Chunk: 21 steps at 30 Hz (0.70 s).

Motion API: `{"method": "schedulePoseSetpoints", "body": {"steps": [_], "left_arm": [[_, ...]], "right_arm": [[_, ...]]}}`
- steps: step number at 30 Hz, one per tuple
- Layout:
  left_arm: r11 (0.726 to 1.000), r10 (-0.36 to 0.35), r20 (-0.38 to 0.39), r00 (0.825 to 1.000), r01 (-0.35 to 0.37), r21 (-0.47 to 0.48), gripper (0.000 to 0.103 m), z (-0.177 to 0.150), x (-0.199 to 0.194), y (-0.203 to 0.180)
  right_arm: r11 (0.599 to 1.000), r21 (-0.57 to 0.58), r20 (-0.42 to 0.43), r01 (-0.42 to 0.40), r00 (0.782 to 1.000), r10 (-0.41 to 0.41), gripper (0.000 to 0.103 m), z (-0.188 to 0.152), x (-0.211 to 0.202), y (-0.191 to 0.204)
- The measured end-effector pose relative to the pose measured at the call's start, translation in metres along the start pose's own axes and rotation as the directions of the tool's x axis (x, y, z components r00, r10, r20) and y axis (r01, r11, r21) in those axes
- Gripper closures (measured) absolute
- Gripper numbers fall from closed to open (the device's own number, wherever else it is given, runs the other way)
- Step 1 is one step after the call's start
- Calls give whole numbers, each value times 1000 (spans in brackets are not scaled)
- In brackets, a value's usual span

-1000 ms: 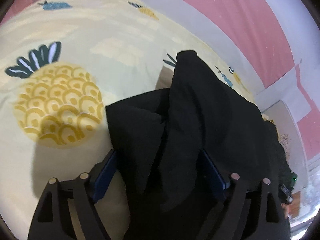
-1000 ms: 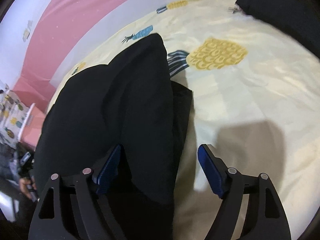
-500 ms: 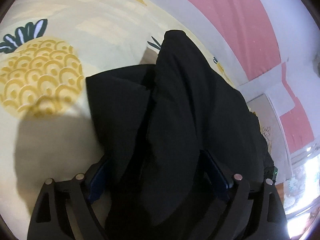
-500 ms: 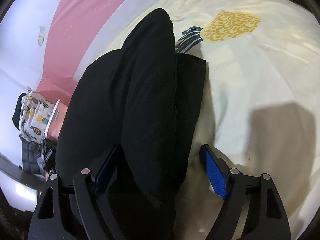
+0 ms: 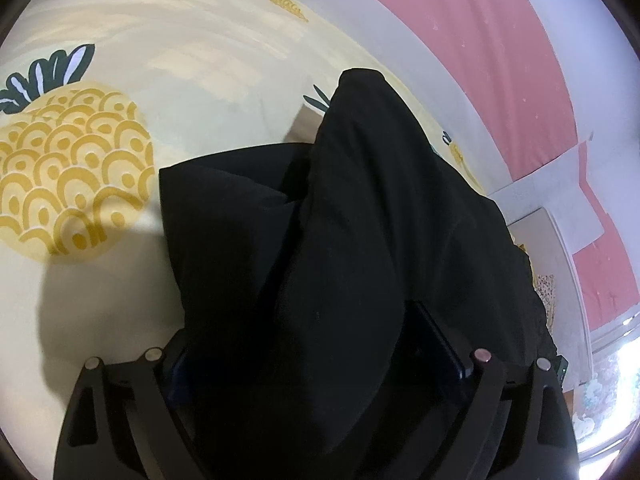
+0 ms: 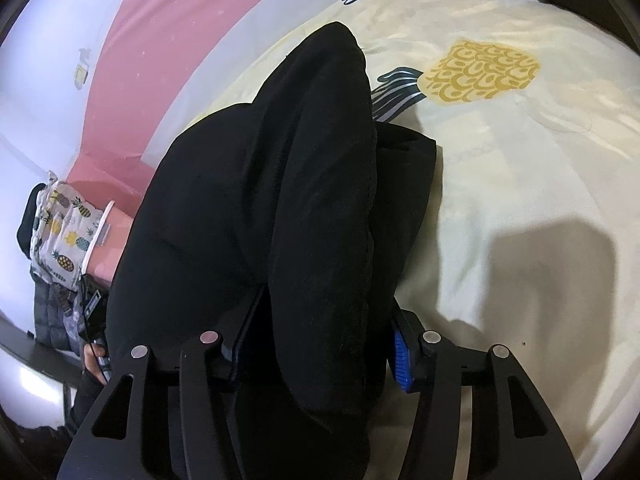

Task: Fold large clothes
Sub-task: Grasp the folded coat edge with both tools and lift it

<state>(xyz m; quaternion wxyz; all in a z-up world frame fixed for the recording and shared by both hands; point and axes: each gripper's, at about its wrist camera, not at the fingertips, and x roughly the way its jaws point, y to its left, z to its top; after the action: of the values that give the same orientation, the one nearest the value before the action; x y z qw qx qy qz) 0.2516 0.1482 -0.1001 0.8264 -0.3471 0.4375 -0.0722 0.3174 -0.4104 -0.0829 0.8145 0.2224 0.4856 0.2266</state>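
The black garment (image 5: 360, 240) lies bunched in thick folds on the pineapple-print sheet (image 5: 200, 60), its long padded ridge running away from both cameras toward the pink wall (image 5: 460, 20). The left gripper (image 5: 320, 364) straddles the near end of the heap: its fingers stand far apart and are opening, cloth filling the gap and draped over both, though whether the pads press on it cannot be told. The right gripper (image 6: 316, 350) is closing around the ridge from the other side; the blue pad (image 6: 400, 360) sits against the cloth's right flank and the left finger is sunk into a crease, so the bulge is between them, not yet clearly pinched. The likely trouble is a grip on the top layer alone: the fabric is puffy and many-layered, and a lift then would peel one layer off and undo the folds beneath. With the left side letting go as the right bites, the heap may slump or twist toward the right, dragging its edge askew on the sheet
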Motion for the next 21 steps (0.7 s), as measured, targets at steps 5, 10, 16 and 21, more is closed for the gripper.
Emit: {"method": "schedulePoseSetpoints", "body": {"steps": [5,10,16,21], "left_arm": [[1000,7,0,1000,-7,-8,4,3,5,-3],[1000,12,-4,1000,-12,-8,1,5,5,-4],[1000,2,-6,1000,-2,11,2,1,4,-4],[998,57,-14,998,-56,38,2,5,14,-15]], "right_arm": [[1000,22,-14,-14,1000,15,42,6,2,-10],[998,49,-18,-34,999,35,40,5,-1,-22],[1000,-8,-19,-4,1000,4,47,1,-7,-10],[1000,-13,-32,16,999,-17,47,5,-2,-4]]}}
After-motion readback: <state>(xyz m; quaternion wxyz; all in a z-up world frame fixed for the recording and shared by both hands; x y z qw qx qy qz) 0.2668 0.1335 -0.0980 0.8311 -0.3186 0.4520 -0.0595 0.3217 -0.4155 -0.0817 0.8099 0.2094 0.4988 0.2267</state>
